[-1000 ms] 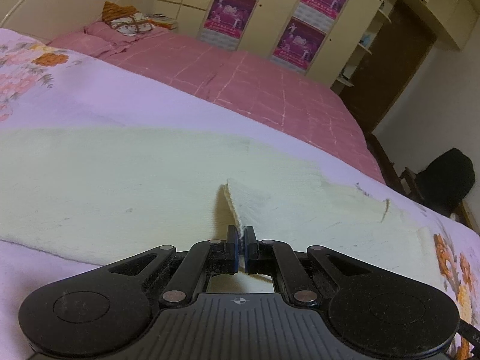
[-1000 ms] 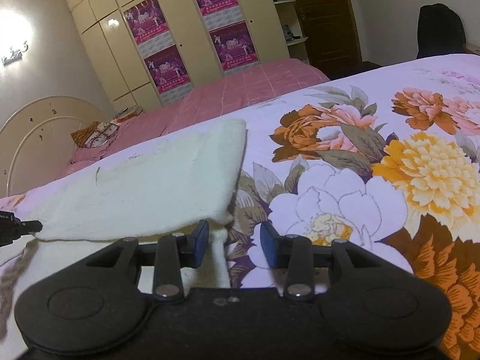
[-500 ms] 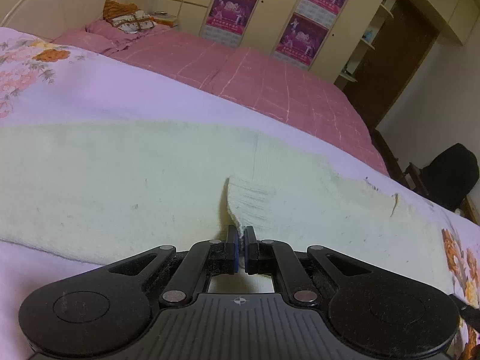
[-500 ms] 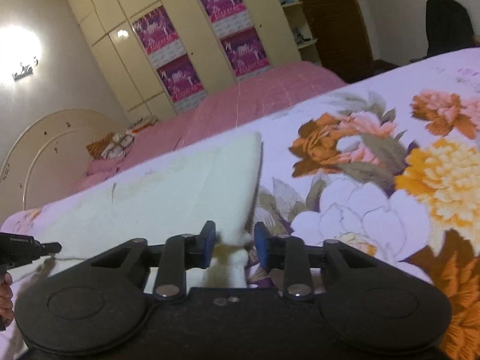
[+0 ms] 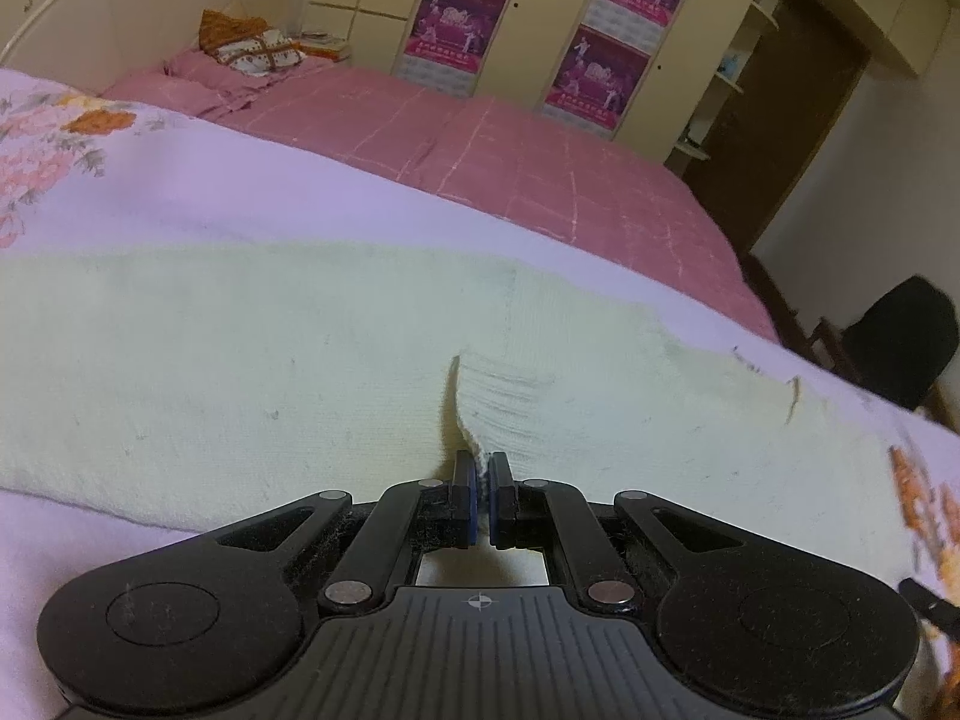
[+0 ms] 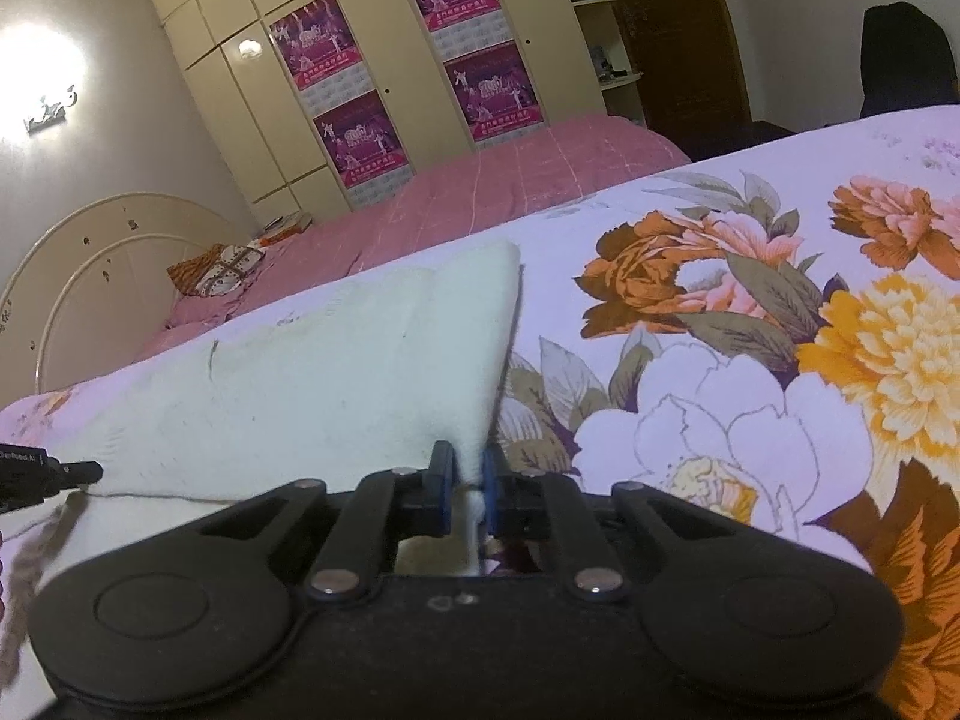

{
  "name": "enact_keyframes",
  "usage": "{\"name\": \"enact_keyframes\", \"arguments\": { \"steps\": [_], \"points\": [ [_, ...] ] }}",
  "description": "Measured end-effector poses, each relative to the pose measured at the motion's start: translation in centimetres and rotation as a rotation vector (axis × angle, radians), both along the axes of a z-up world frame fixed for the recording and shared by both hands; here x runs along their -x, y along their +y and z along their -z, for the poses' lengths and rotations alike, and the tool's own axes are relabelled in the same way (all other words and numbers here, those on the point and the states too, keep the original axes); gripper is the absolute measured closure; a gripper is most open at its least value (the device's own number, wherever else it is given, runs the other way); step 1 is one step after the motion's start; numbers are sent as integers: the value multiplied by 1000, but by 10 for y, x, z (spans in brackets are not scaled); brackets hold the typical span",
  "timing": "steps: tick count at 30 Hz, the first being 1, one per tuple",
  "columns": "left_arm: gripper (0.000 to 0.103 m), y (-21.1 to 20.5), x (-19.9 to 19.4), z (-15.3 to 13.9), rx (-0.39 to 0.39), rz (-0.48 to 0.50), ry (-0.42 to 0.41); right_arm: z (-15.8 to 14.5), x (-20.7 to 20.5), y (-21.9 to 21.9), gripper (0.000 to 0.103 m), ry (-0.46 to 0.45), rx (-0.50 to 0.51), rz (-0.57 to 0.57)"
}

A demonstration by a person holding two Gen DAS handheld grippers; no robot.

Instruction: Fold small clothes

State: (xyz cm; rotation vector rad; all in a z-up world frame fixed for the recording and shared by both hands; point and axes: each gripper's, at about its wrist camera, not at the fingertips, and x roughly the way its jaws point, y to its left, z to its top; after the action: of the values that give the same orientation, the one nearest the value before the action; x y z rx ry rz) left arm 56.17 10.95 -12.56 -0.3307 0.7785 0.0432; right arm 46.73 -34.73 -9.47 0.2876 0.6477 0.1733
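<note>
A cream knitted garment (image 5: 252,360) lies spread across the flowered bedspread (image 5: 198,192). My left gripper (image 5: 482,468) is shut on its near edge, and a ribbed flap rises just beyond the fingertips. In the right wrist view the same cream garment (image 6: 336,372) lifts toward me at its right corner. My right gripper (image 6: 463,467) is closing on that corner, and the cloth is pinched between its blue pads. The tip of the left gripper (image 6: 66,471) shows at the left edge of the right wrist view.
A pink checked bed (image 5: 480,162) with a pillow and folded cloth (image 5: 252,51) lies beyond. A wardrobe with purple posters (image 6: 360,126) lines the far wall. A dark chair (image 5: 906,342) stands at the right. Large printed flowers cover the bedspread (image 6: 780,390) to the right of the garment.
My right gripper's jaws have narrowed from wide apart onto the garment's corner, and that corner has lifted. The left gripper has kept its grip and stayed put.
</note>
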Motion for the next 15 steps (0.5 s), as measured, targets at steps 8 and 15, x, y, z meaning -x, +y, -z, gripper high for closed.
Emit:
{"name": "enact_keyframes", "arguments": {
  "steps": [8,15],
  "points": [
    [98,3,-2,-10,-33,-33,-24,-6,-5,-13,74,-3,-67,-4],
    [97,-12,-12,-21,-71,11,-108,-18,-41,-25,78,-76,-87,38]
  ]
}}
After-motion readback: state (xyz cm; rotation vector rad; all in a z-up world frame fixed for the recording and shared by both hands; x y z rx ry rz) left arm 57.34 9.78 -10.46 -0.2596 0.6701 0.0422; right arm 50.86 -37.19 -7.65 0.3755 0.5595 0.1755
